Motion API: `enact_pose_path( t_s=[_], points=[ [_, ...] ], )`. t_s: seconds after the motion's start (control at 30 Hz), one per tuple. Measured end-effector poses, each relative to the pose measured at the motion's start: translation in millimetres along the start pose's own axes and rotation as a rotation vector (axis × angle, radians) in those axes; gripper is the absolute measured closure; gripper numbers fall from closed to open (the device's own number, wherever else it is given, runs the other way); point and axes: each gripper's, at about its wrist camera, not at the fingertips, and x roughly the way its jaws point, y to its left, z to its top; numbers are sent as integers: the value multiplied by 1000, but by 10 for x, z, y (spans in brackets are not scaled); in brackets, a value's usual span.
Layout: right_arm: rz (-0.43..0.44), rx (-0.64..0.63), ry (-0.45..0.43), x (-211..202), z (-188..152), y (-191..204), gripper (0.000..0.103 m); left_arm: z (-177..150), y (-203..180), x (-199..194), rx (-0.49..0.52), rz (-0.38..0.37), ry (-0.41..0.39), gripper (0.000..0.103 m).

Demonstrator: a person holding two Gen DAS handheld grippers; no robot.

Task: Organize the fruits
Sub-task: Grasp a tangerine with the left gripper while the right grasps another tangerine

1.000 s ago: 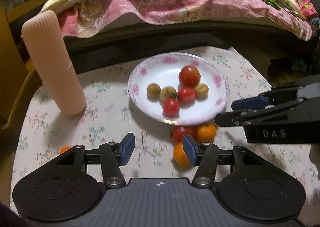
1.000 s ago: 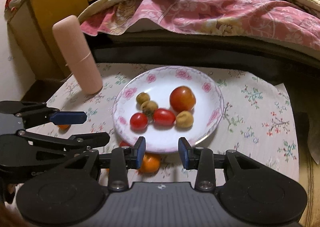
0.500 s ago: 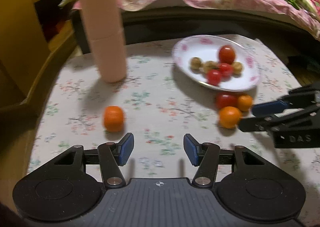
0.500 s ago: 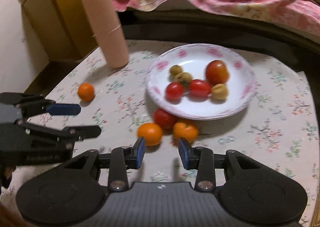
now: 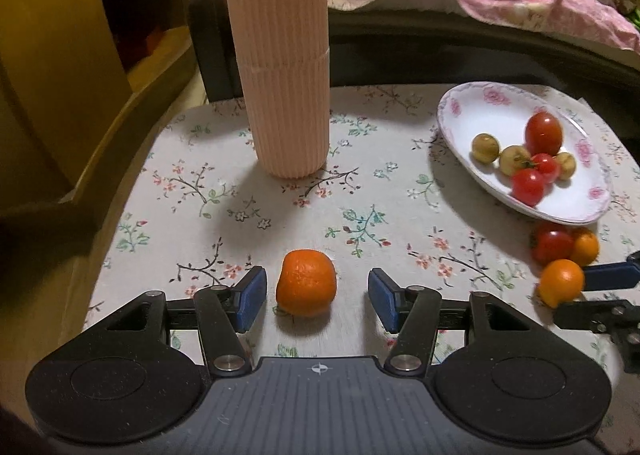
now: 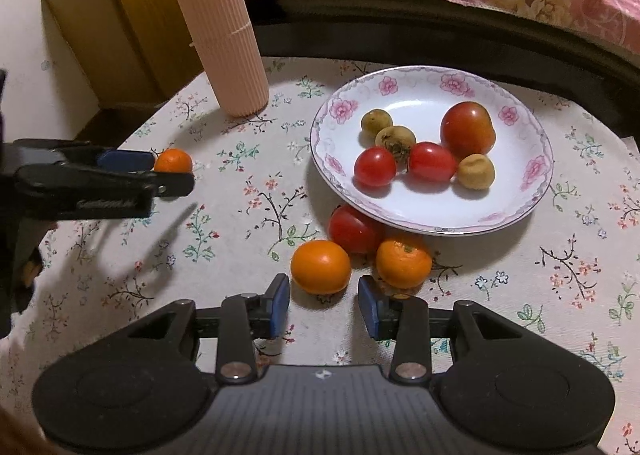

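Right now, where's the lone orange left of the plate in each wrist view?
Left wrist: lone orange bottom centre, between the left gripper pads, untouched.
Right wrist: lone orange mid-left, partly behind that gripper's finger.
Shared landmark: ribbed pink cylinder, standing behind it.

three oranges [image 6: 320,266] are counted on the tablecloth, plus one tomato [image 6: 354,230] beside the plate [image 6: 532,191]. on the plate, three tomatoes [image 6: 467,129] and three small brownish fruits [image 6: 475,171] are counted. one ribbed pink cylinder [image 6: 218,31] is seen.
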Motion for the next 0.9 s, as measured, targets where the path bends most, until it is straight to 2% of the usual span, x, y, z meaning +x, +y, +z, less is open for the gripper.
enact_pose_path(
  t_s=[0.13,0.17,0.3,0.53,0.7,0.9],
  points=[
    [4,4,3,28,0,-33,62,3,31,67,-31,-5,2,44],
    [7,5,3,30,0,-43,62,13,35,68,-39,-12,2,50],
    [11,8,0,25,4,-64,61,17,-17,36,-30,-10,8,61],
    [19,16,2,23,0,-78,61,-99,-137,-93,16,-29,27,62],
    [17,15,-2,3,-7,-74,61,-173,-171,-241,10,-68,47,62],
    [19,5,-1,-16,-41,-75,61,-387,-382,-471,51,-121,81,62]
  ],
)
